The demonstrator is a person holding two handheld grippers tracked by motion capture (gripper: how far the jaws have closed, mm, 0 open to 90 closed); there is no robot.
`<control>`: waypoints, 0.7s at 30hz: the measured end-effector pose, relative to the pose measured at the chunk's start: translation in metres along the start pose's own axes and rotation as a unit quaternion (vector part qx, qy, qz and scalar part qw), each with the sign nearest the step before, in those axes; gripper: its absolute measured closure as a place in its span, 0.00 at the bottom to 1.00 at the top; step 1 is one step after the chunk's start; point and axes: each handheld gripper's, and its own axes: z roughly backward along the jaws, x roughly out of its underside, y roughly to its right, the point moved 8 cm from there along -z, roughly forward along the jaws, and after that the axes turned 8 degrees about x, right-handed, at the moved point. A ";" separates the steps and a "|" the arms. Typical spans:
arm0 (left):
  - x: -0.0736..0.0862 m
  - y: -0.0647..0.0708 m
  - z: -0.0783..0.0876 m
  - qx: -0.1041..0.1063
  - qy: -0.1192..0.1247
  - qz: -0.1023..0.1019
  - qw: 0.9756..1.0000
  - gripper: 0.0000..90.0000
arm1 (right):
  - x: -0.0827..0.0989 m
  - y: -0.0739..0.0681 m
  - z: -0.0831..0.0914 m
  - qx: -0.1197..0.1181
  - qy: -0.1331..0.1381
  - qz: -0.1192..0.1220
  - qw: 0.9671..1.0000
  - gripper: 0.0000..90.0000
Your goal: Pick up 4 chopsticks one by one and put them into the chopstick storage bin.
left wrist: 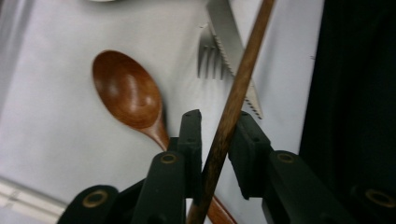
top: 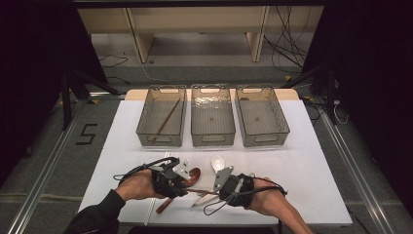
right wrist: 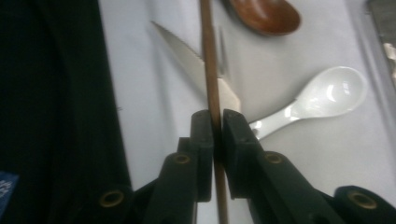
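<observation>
Now a wooden chopstick [right wrist: 211, 79] lies between both grippers at the near edge of the tabletop [top: 311, 161]. The right gripper [right wrist: 214, 122] has its jaws pinching the stick. The left gripper [left wrist: 218, 125] has jaws flanking it, one pad apart. Beneath lie a wooden spoon [left wrist: 128, 95], knife [left wrist: 233, 51], fork [left wrist: 210, 53] and white spoon [right wrist: 322, 95].

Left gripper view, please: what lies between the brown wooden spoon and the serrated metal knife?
A silver metal fork lies between them, its tines showing in the left gripper view.
</observation>
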 end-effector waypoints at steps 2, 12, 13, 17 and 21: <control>-0.001 0.006 -0.001 0.011 0.004 -0.013 1.000 0.89 | 0.002 0.005 0.001 0.008 0.002 -0.006 1.000 0.87; 0.002 -0.004 0.008 -0.009 0.017 0.014 1.000 0.92 | 0.011 0.040 0.022 0.038 0.056 -0.126 0.990 0.56; 0.003 -0.005 0.009 -0.011 0.021 0.021 0.999 0.92 | 0.012 0.043 0.023 0.042 0.059 -0.134 0.988 0.53; 0.006 -0.013 0.014 -0.025 0.031 0.047 0.998 0.92 | 0.016 0.050 0.025 0.053 0.072 -0.176 0.980 0.45; 0.009 -0.022 0.021 -0.045 0.047 0.074 0.995 0.92 | 0.020 0.053 0.024 0.062 0.079 -0.200 0.975 0.40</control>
